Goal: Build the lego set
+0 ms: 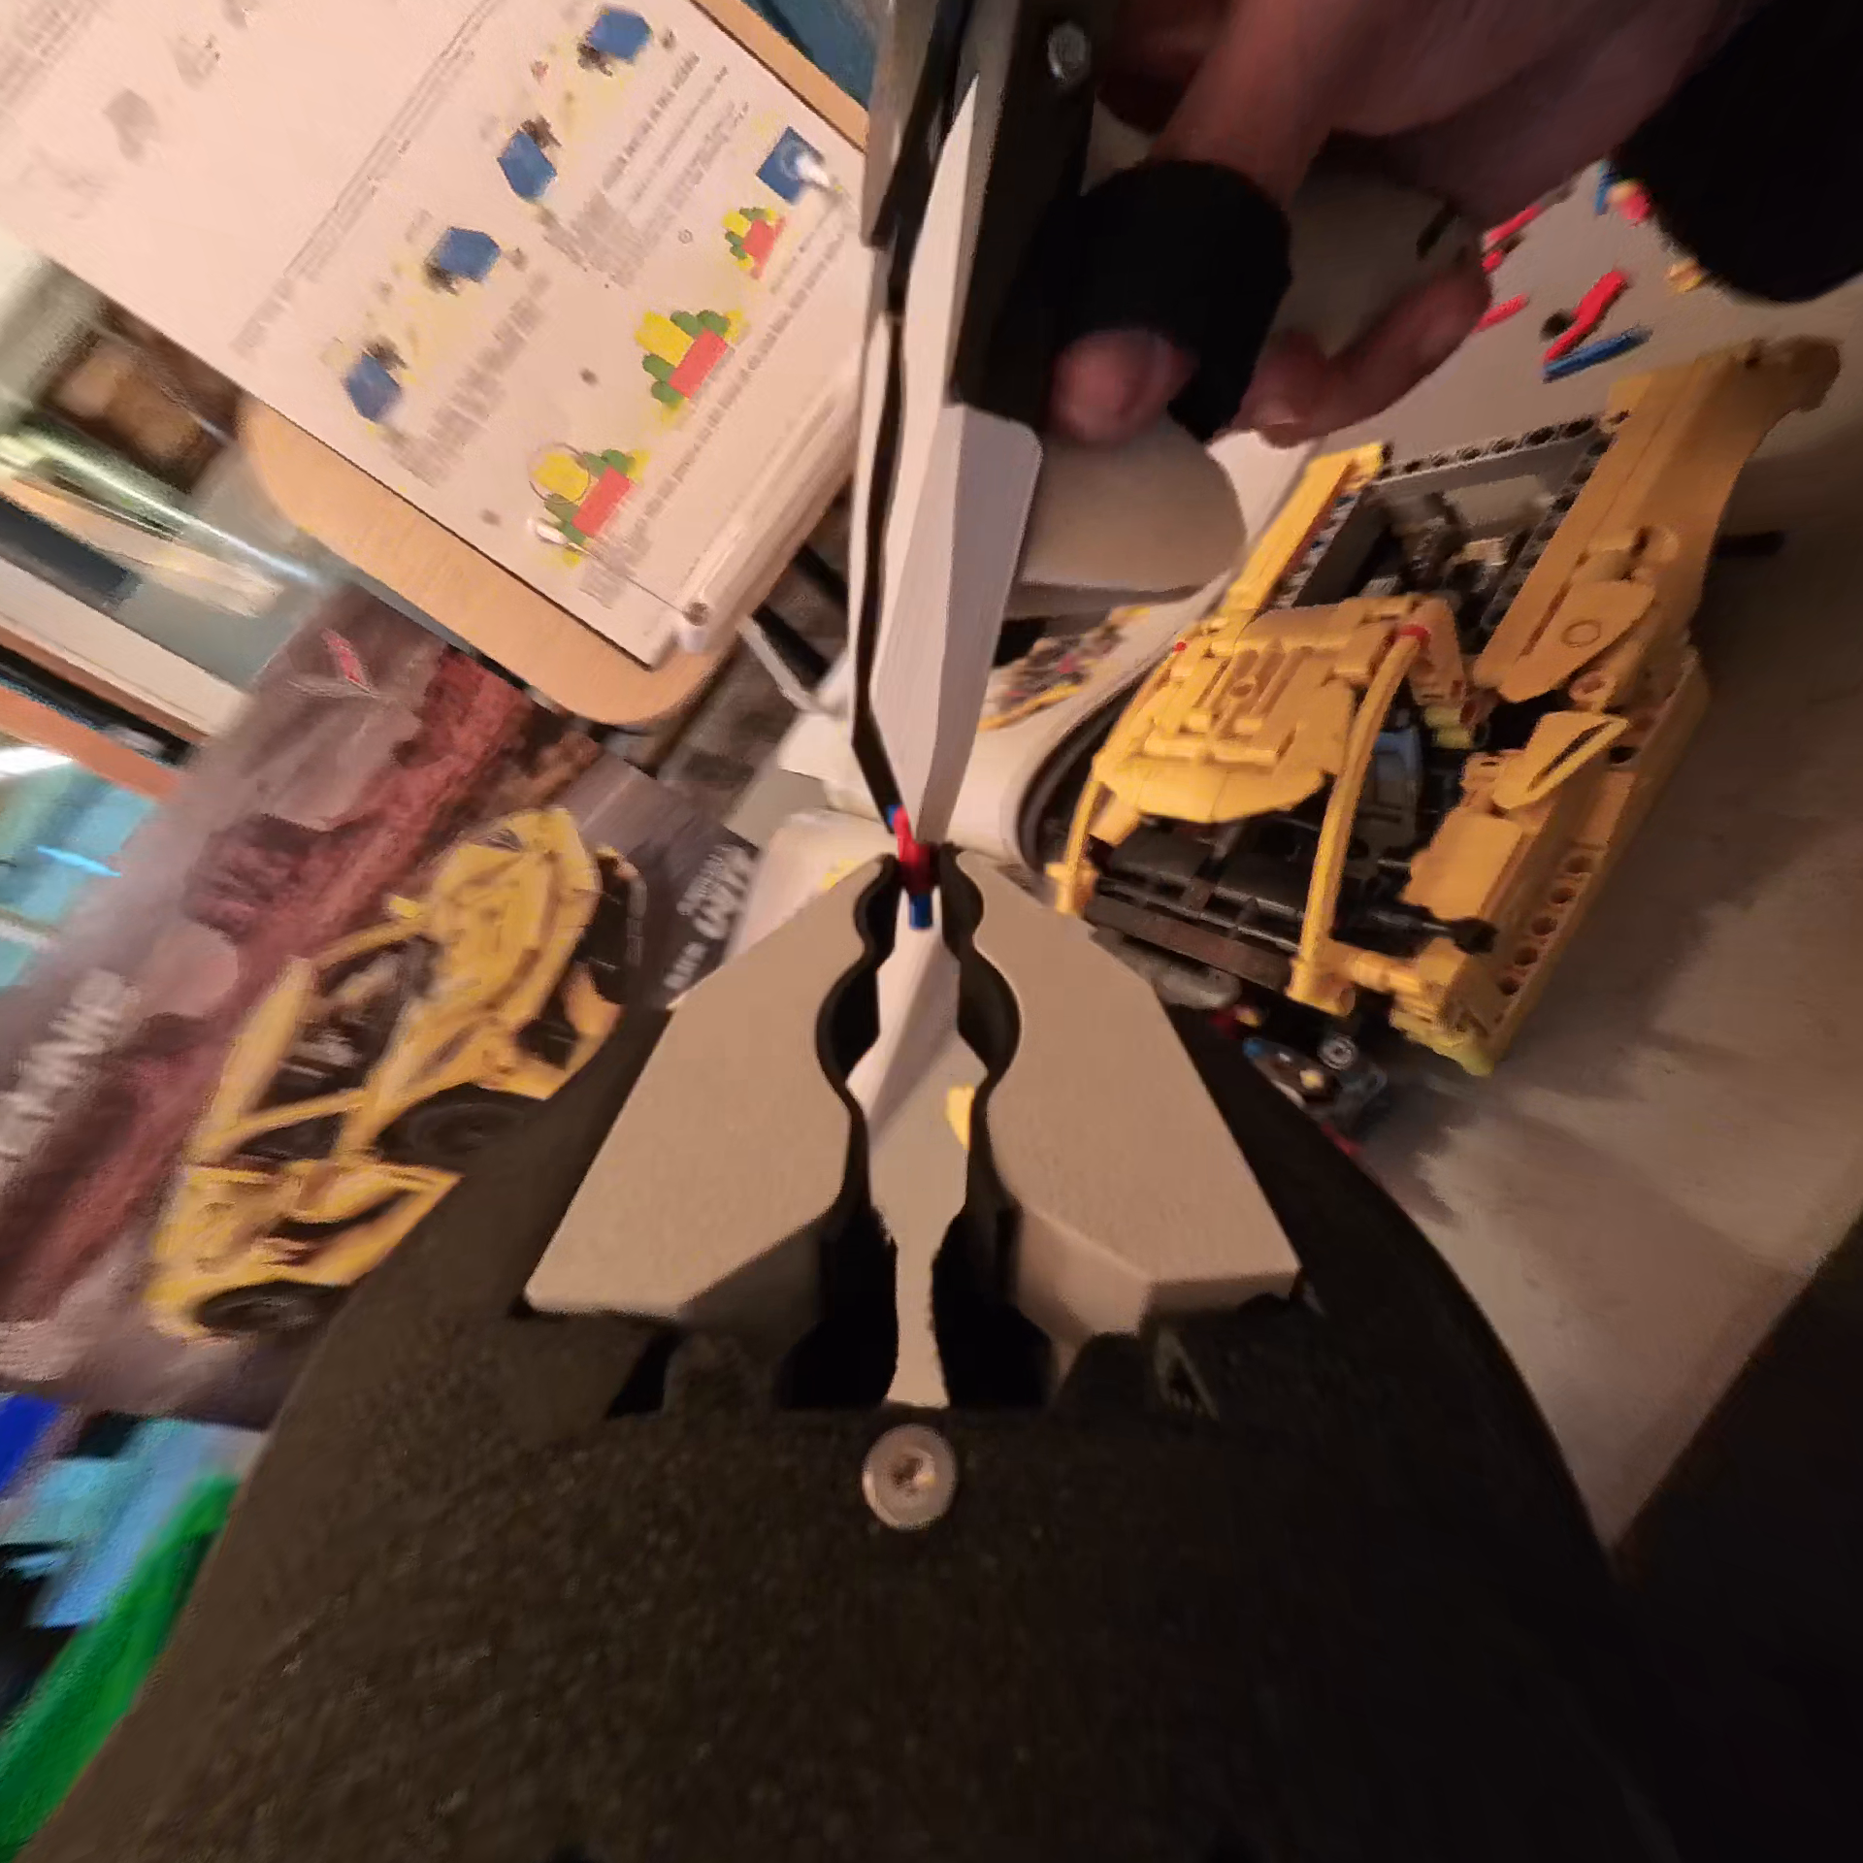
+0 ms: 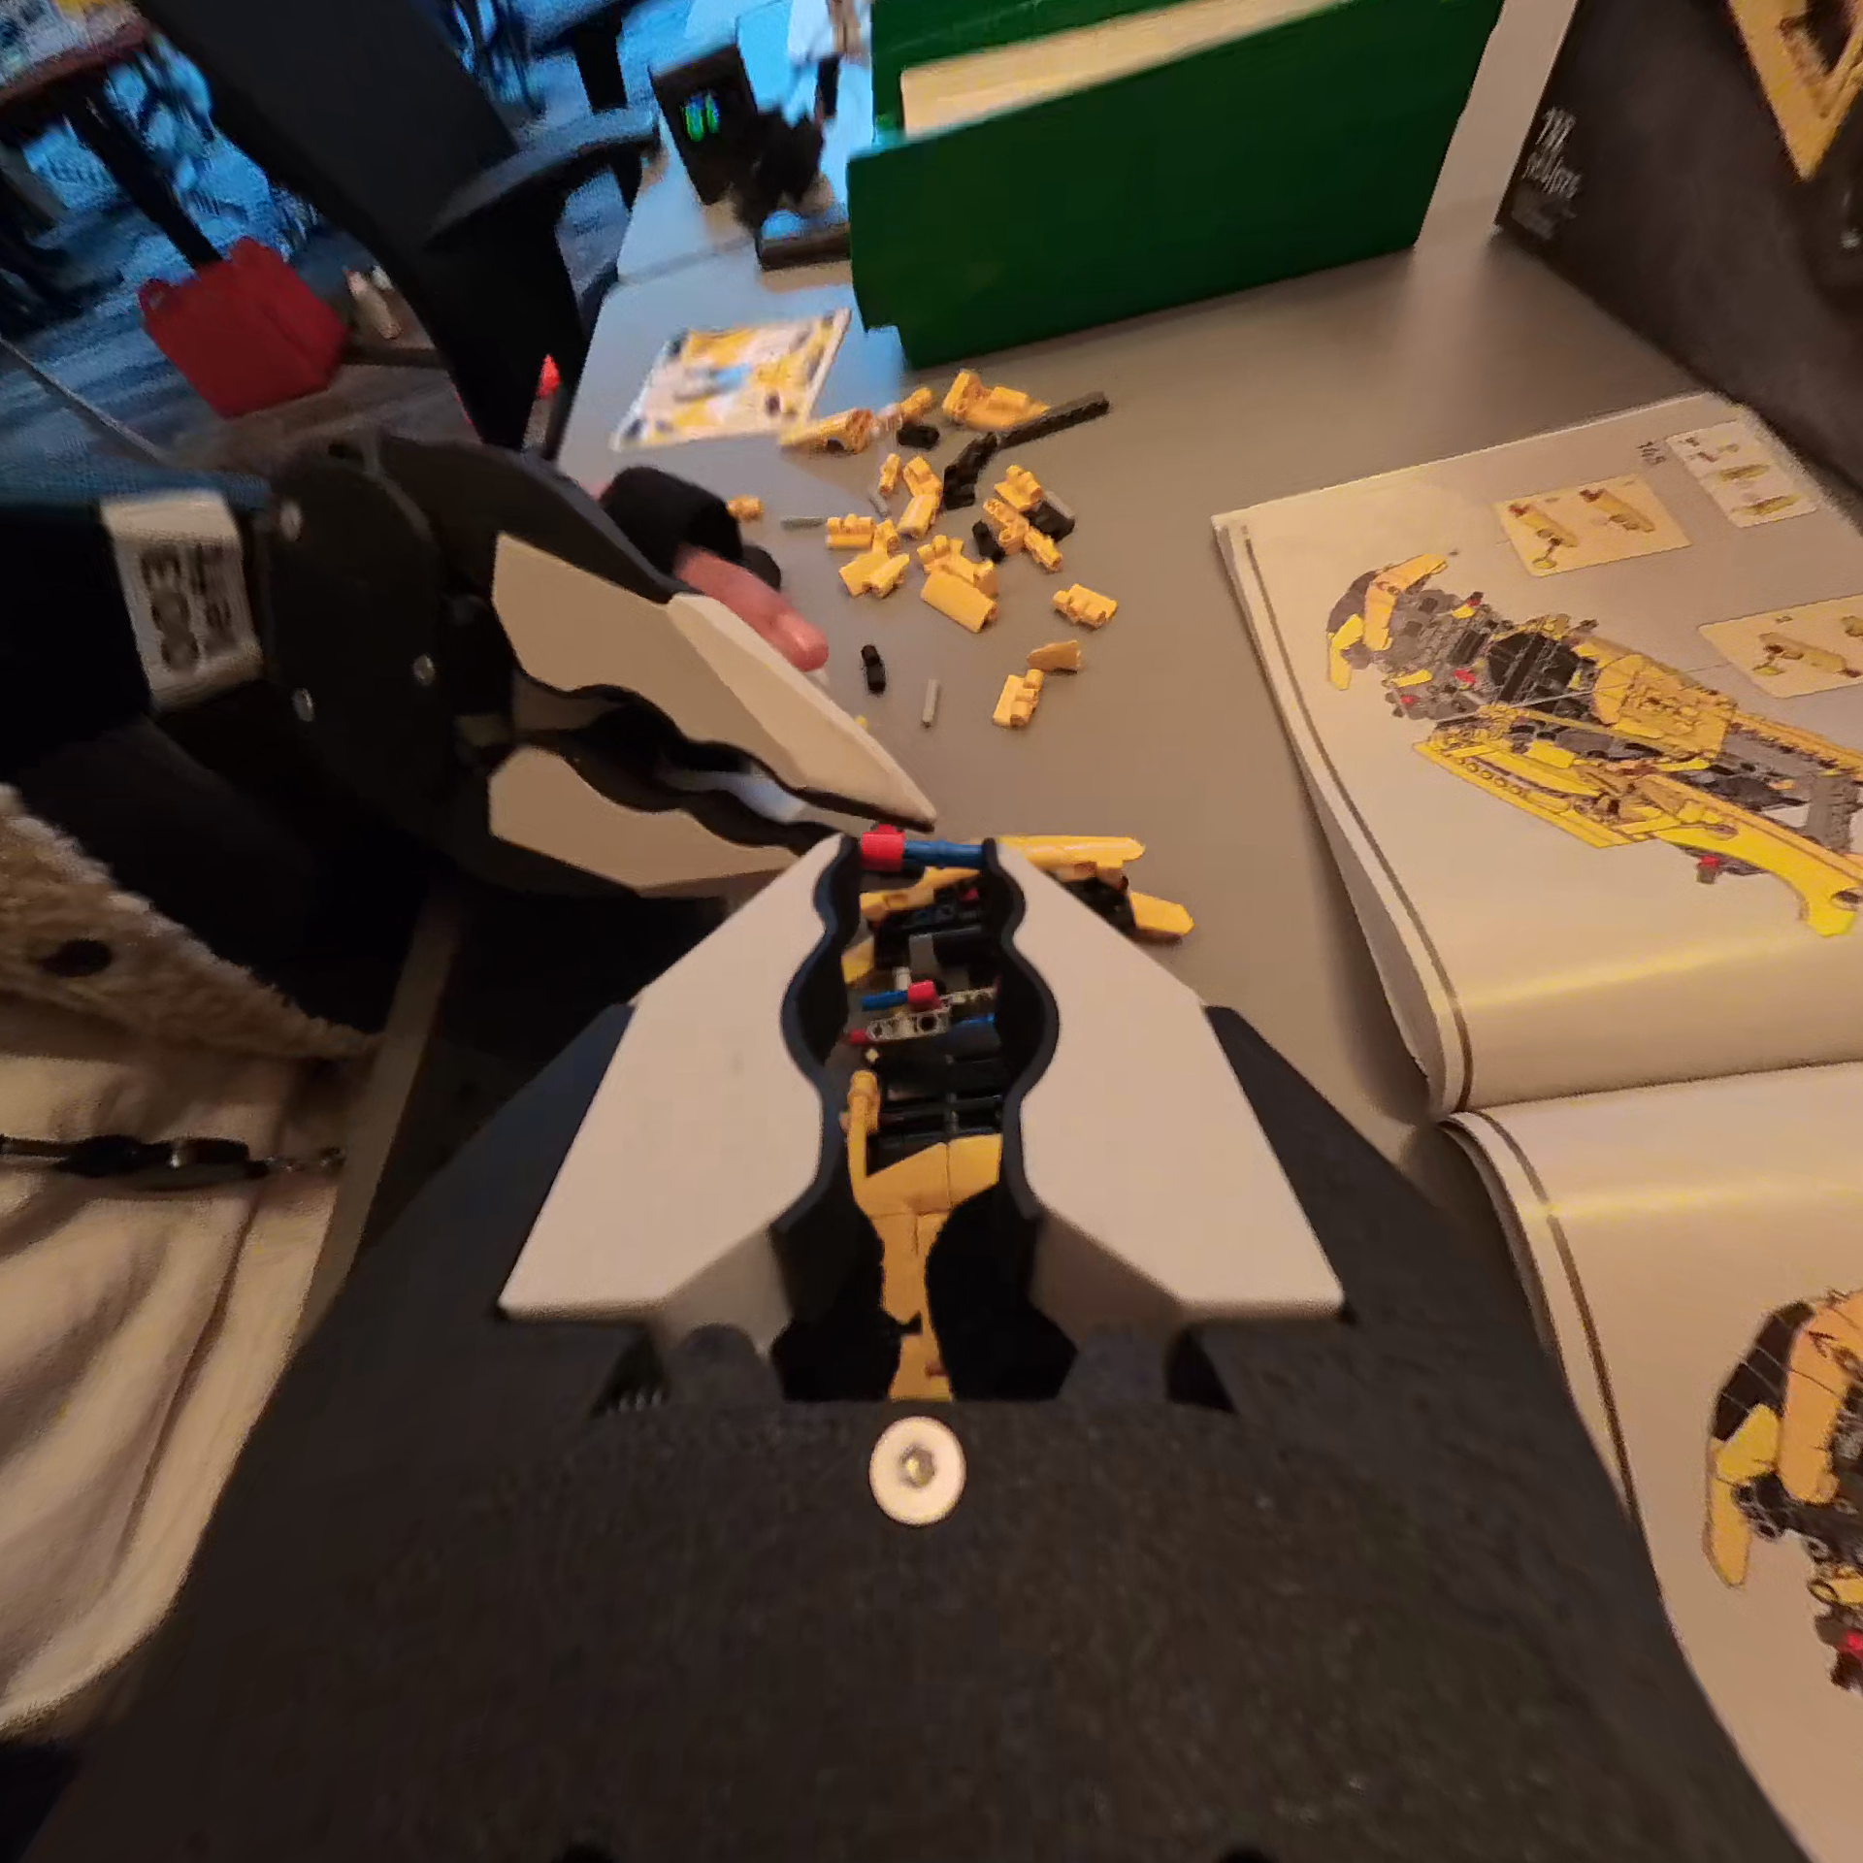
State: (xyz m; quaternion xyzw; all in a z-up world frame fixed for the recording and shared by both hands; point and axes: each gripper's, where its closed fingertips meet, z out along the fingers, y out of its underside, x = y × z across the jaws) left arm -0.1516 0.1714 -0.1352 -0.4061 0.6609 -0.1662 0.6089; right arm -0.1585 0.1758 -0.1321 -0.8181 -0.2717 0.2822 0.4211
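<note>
A small blue pin with a red bush (image 2: 912, 852) is held in the air, spanning the fingertips of my right gripper (image 2: 922, 855), which is shut on it. My left gripper (image 1: 917, 879) is nearly closed, with the same red and blue piece (image 1: 912, 877) between its tips. In the right wrist view it comes in from the left (image 2: 912, 819) and touches the red end. The right gripper shows edge-on from above in the left wrist view (image 1: 905, 812). The part-built yellow Lego car (image 1: 1411, 756) stands on the table below and shows between my right fingers (image 2: 922, 1169).
Loose yellow and black parts (image 2: 958, 544) lie on the grey table (image 2: 1159, 706), with a yellow sub-assembly (image 2: 1099, 877) nearer. An open instruction book (image 2: 1563, 756) lies to the right. A green box (image 2: 1159, 181), the set's box (image 1: 353, 1008) and an instruction board (image 1: 454, 252) stand around. Less than 4 cm separates the two grippers' tips.
</note>
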